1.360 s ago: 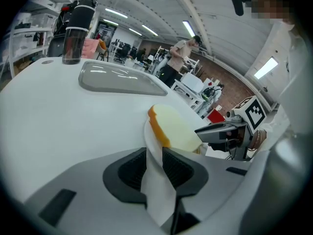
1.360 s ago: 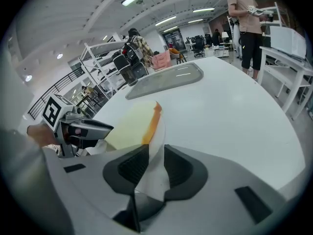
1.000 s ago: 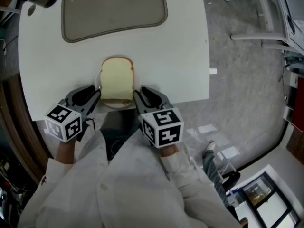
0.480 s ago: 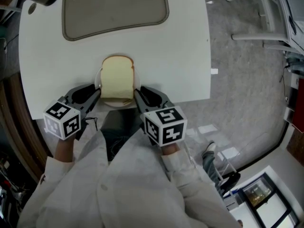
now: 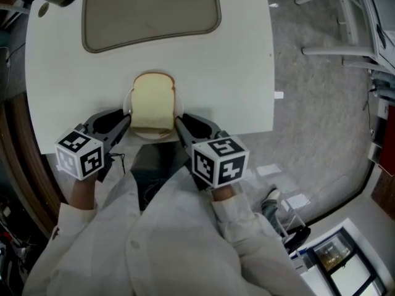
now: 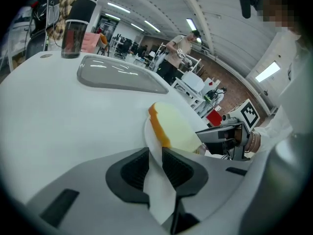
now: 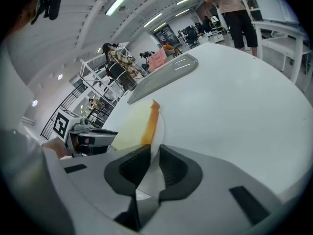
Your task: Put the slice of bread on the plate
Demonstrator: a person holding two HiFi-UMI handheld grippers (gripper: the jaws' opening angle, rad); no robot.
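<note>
Right tool (image 5: 179, 124) shifted slightly right; it and left tool (image 5: 126, 121) pinch the plate (image 5: 126, 105) rim, bread slice (image 5: 153, 103) between.

The plate's (image 6: 148, 131) rim is clamped between the left gripper's (image 6: 155, 155) jaws; the slice of bread (image 6: 177, 130) is carried on the plate, its crust turned leftward.

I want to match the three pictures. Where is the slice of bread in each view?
Head view: the slice of bread is at centre-left, on the plate, near the table's near edge.
Left gripper view: right of centre, just beyond the jaws.
Right gripper view: left of centre, with the crust facing right.
Shared landmark: the grey tray beyond the bread.
</note>
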